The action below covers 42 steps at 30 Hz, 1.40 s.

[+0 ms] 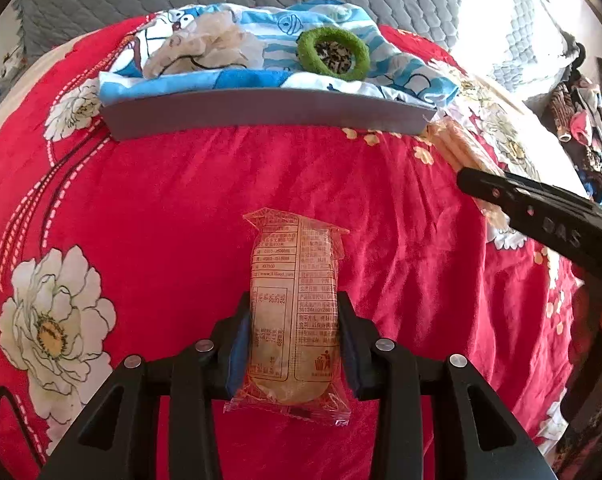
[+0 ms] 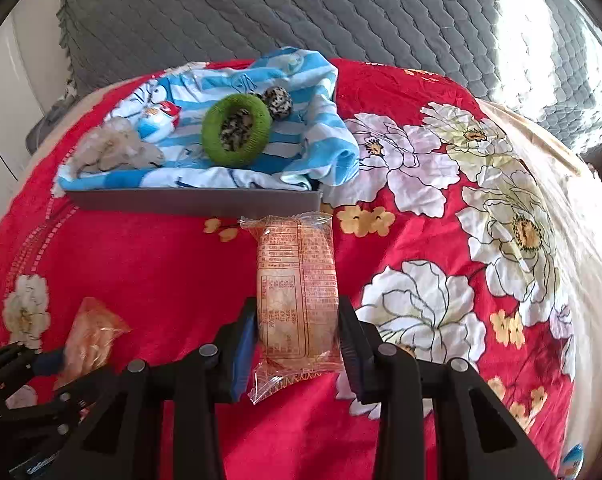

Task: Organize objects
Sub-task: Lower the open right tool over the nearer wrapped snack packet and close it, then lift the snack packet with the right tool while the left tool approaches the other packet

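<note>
Nearest, left gripper (image 1: 293,344): blue pads pressed on both long sides of a clear-wrapped cake (image 1: 293,308), printed label facing up. The pack lies lengthwise along the fingers, its crimped near end sticking out behind the pads, its far end lying over the red flowered bedspread (image 1: 161,200). Whether it rests on the cloth or is lifted, cannot tell.

Right gripper (image 2: 297,344): same arrangement, pads clamped on the sides of a second cake (image 2: 297,292), also label up. Its far crimped end reaches close to the near wall of a grey tray (image 2: 197,200), near that wall's right corner; no contact visible.

From the right camera the left gripper shows at the lower left edge with its cake as an orange blur. From the left camera the right gripper shows as a black finger at the right edge, the second cake half hidden behind it.

Beyond both, the grey tray sits on the bedspread, long wall towards the cameras. A blue-and-white cartoon cloth (image 2: 301,92) fills it and spills over the right end. On the cloth: a green fuzzy ring (image 2: 261,128) with a speckled centre, a speckled ball (image 2: 277,99) just behind the ring, touching or nearly so, and a crumpled pale bag (image 2: 113,152) at the left end.

Farthest, a grey quilted cover (image 2: 261,12), sunlit at the right.
</note>
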Tool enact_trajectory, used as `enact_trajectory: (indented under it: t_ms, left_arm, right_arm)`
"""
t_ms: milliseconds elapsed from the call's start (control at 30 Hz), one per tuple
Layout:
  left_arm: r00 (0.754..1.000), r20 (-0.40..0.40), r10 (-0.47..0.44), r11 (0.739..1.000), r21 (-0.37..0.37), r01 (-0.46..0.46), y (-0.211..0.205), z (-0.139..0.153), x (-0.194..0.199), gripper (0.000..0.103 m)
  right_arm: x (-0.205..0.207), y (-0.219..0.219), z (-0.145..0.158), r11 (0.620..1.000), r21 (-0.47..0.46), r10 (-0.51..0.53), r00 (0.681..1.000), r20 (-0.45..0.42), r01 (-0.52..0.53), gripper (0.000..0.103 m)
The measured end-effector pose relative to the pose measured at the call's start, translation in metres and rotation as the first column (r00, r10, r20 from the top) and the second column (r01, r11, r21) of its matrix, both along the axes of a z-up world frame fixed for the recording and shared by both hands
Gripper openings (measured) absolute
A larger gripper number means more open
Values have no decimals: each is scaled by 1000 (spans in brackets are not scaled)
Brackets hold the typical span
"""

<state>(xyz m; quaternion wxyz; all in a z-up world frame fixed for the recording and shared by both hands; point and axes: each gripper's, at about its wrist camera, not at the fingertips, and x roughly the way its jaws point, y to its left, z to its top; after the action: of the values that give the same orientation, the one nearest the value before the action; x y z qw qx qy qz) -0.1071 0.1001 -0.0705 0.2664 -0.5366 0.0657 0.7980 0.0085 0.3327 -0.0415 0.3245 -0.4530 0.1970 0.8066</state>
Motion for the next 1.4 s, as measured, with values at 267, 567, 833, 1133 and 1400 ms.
enact_trajectory:
  t_ms: [267,567,833,1133,1400]
  left_arm:
    - [998,-49,32,999,6,-32,-13,24,-3,40]
    - [991,-111,78,997,18,-76,-33,62,-8,40]
    - [984,-141,110,994,31,-107,-44,92,-3,40]
    - [980,-157,122,992,49,-116,-46,128,6,40]
    - [980,-153,126,991,72,-116,-45,151,2,40]
  right_arm:
    - [-7,-33,23,997,12,71,996,-46,-71,38]
    - [-19,-60,61,989,70,130,991,-40,-127,38]
    - [-17,-63,103,990,68,126,991,-42,-123,38]
    - [-11,-53,159,994,15,112,994,-19,-112,38]
    - [-19,-56,186,998,-6,69,998,3,-69,38]
